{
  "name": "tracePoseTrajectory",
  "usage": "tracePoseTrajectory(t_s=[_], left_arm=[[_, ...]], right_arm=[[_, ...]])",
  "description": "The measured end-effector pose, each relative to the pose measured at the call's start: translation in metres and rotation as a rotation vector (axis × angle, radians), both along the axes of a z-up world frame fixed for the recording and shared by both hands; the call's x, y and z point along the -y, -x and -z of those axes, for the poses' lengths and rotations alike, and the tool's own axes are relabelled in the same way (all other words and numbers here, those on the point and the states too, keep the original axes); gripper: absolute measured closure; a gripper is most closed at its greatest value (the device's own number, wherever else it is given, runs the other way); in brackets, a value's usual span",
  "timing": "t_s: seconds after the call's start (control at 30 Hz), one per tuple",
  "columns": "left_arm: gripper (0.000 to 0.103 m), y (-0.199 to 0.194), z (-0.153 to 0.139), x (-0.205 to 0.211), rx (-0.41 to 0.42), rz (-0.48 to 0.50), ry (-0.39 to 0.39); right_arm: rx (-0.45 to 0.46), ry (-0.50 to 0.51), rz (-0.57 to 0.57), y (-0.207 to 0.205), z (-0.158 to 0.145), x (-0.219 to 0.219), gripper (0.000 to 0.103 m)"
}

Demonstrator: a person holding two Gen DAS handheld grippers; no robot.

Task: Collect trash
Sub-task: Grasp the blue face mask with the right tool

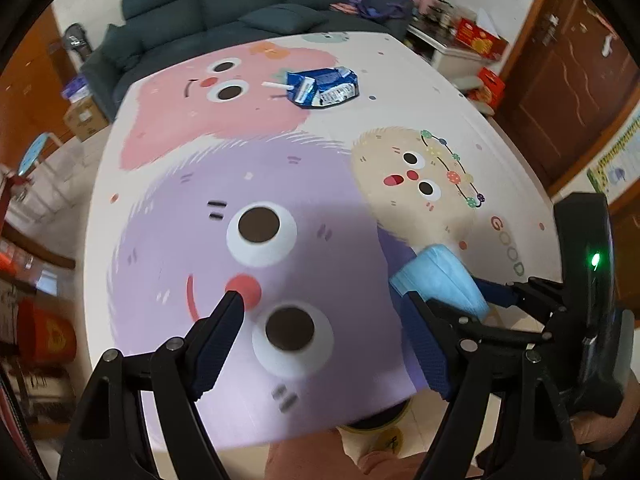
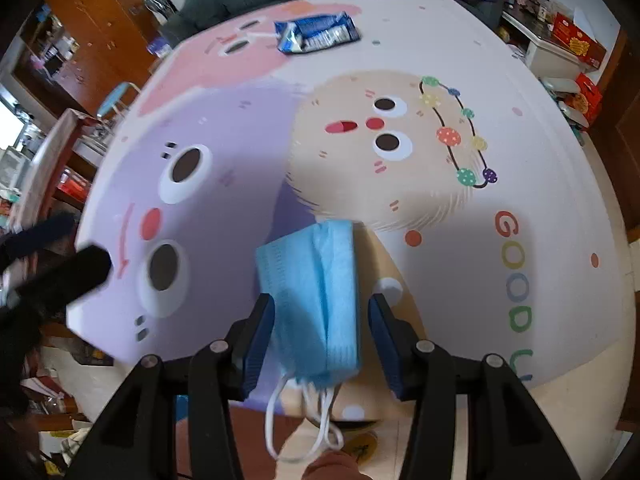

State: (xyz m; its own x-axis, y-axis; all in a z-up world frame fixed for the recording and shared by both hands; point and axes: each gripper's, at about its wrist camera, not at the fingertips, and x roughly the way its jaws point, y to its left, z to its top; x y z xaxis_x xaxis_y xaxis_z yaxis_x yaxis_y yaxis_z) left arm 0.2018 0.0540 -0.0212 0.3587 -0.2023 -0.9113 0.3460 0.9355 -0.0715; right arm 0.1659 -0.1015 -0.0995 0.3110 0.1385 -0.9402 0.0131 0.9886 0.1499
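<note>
The blue face mask (image 2: 316,300) lies folded at the near edge of the bench (image 2: 560,184), at about six o'clock in the right wrist view, its white ear loops (image 2: 304,428) hanging off over the floor. It looks very light and limp — pleated cloth that will sag and fold wherever it is lifted, with no stiffness and nothing to break. The right tongs (image 2: 322,344) stand spread on either side of it, pads clear of the cloth, so nothing is gripped yet. The best hold, I judge, is across the bunched middle of the folded body, where several layers stack up; the loops would slip and swing.

The left tongs (image 1: 324,308) are released too, hovering over the purple cartoon face with nothing between them. In that view the mask (image 1: 436,280) sits at about four o'clock.

Far across the bench, near twelve o'clock, lies a crumpled blue wrapper (image 1: 324,88) with a small white stick (image 1: 274,85) beside it — thin, crinkly film, probably slick, best pinched at a crease.
</note>
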Motion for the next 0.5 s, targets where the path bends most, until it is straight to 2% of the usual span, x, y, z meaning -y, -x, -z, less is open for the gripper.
tracePoseTrajectory(t_s=[0.2,0.23,0.3,0.33,0.43,0.5], left_arm=[[0.024,-0.039,0.006,0.006,-0.027,0.109,-0.019],[0.024,-0.046,0.005,0.007,-0.026,0.125,-0.023],[0.024,-0.060,0.004,0.008,-0.026,0.150,-0.025],[0.024,-0.068,0.003,0.008,-0.026,0.162,-0.026],[0.024,-0.090,-0.001,0.009,-0.023,0.192,-0.023],[0.024,-0.106,-0.004,0.012,-0.015,0.215,-0.025]], right_arm=[[0.008,0.088,-0.020,-0.005,0.003,-0.014,0.057],[0.010,0.101,-0.024,-0.006,0.002,-0.016,0.067],[0.014,0.116,-0.031,-0.008,0.000,-0.021,0.076],[0.018,0.121,-0.030,-0.009,-0.001,-0.022,0.088],[0.030,0.115,-0.011,-0.018,-0.005,-0.026,0.094],[0.033,0.078,0.022,-0.027,-0.008,-0.025,0.095]])
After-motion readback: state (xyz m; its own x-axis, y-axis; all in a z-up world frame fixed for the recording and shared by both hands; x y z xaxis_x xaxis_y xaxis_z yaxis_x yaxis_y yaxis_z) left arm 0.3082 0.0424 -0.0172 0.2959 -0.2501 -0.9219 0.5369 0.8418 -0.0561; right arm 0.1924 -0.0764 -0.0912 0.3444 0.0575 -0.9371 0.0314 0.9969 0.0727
